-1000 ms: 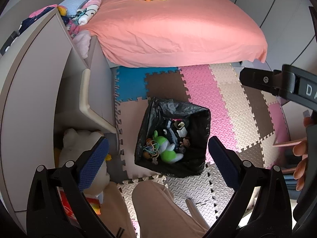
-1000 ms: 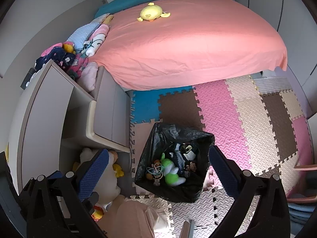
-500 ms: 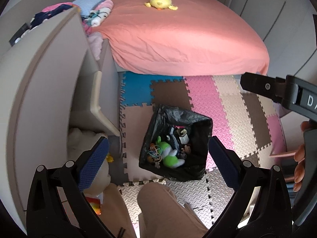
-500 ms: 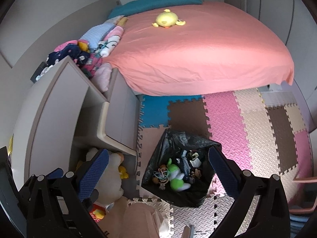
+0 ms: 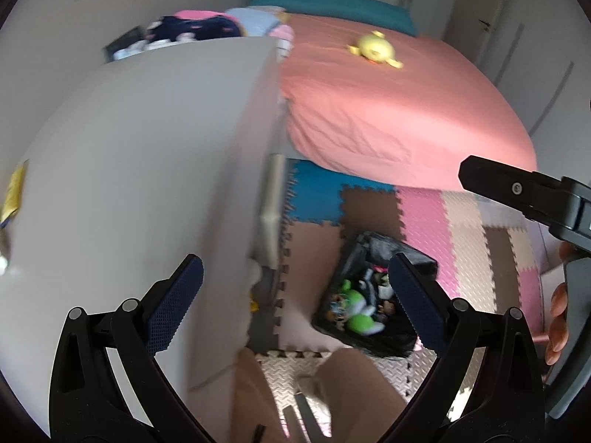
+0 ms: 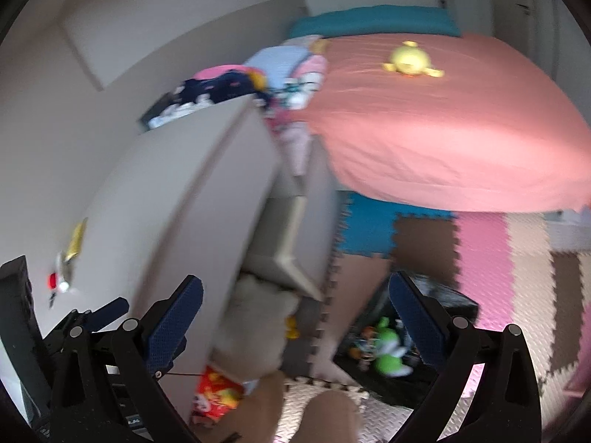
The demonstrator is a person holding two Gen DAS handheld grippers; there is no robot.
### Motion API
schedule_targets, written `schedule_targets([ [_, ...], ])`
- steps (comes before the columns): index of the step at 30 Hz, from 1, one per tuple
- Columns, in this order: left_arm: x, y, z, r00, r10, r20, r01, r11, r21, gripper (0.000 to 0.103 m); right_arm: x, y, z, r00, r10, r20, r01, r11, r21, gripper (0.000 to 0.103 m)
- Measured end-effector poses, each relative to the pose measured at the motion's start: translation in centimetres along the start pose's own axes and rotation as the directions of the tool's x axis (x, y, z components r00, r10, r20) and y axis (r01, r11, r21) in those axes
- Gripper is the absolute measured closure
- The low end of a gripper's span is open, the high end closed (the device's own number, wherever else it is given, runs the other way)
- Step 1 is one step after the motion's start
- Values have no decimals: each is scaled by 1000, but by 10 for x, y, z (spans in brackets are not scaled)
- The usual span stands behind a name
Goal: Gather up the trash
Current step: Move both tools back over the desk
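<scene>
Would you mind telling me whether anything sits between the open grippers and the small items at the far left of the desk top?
Nothing visible blocks them: the grey desk top lies bare up to the yellow wrapper and red-and-white bits, though blur hides detail.

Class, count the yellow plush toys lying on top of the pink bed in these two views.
1. A single yellow plush toy lies on the pink bed, towards the teal pillow end. Others may be hidden in the blurred pile beside the bed.

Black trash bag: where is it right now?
The black trash bag sits open on the foam floor mat at the lower right of both wrist views, in front of the pink bed and right of the grey cabinet.
</scene>
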State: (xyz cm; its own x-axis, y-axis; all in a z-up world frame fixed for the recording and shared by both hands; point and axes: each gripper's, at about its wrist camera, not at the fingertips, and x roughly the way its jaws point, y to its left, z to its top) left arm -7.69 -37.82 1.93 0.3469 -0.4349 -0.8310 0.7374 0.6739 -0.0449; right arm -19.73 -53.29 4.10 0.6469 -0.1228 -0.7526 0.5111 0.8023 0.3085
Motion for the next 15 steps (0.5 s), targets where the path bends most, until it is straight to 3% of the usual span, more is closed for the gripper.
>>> schedule_targets([
  [7,-26,86,-14,995,95,32,-90,988,-129,6,24,91,2,996,83,-32,-87,984,-155,3],
  [15,-53,173,-39,983,182,32,-166,946,-279,6,49,184,-5,985,142,-97,-164,944,-286,3],
])
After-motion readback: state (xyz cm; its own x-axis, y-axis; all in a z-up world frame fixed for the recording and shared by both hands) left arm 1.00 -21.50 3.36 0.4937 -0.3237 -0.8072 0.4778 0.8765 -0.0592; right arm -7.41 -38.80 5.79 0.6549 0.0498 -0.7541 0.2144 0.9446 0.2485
